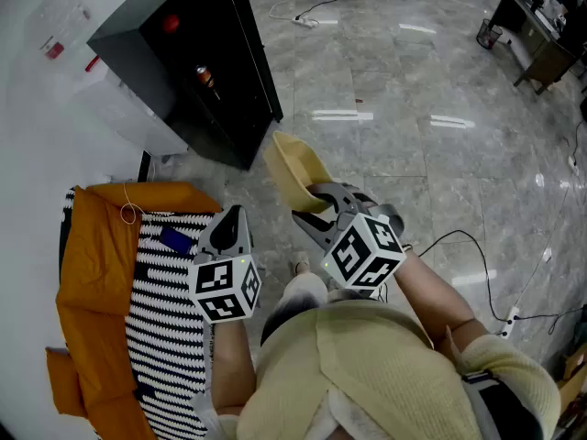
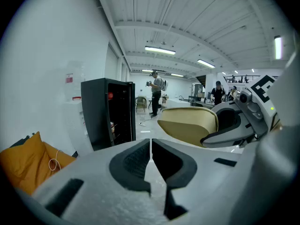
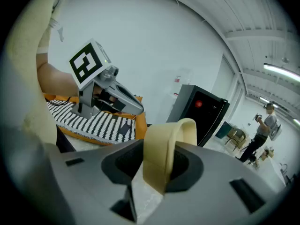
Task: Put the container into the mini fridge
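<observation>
**Short of the fridge mouth: container in carry**

Above the floor, well short of the black mini fridge [image 1: 197, 71], your right gripper [image 3: 159, 165] clamped the wall of the pale yellow plastic container [image 1: 295, 165], which hung tilted on edge. Your left gripper [image 2: 151, 161] had its jaws pressed together on nothing. The fridge front stood open, with a small can-like item [image 1: 205, 79] inside. Judged best: level the container before entry, aim for a free shelf clear of that item, and grip firmly until it rests.
</observation>
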{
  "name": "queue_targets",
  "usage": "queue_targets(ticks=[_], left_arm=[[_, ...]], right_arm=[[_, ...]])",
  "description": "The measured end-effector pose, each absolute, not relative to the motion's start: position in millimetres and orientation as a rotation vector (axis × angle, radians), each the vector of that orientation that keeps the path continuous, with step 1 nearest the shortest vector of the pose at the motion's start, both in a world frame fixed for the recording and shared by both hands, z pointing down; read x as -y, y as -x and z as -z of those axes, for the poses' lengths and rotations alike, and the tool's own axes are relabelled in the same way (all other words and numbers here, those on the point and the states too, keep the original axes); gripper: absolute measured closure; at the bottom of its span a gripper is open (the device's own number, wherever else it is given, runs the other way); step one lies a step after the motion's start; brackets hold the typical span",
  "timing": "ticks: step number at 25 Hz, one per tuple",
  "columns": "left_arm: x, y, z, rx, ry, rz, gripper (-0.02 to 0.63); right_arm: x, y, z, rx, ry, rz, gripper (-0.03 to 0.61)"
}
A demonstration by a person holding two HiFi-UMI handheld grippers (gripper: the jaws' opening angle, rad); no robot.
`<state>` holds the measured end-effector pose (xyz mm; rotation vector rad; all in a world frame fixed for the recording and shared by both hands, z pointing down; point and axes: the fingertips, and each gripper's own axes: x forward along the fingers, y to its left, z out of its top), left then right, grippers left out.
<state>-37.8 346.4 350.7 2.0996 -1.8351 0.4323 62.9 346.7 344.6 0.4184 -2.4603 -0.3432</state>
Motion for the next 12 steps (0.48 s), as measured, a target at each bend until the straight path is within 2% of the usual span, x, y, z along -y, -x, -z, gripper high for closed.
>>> queue_targets(ticks=[12], left_arm=[[-339.0,47.7,-358.4,1.825,-2.087,-0.42,0.581]], right_arm=[[-338.0,-47.7,-350.5,2.447,-0.395,0.353,0.445]])
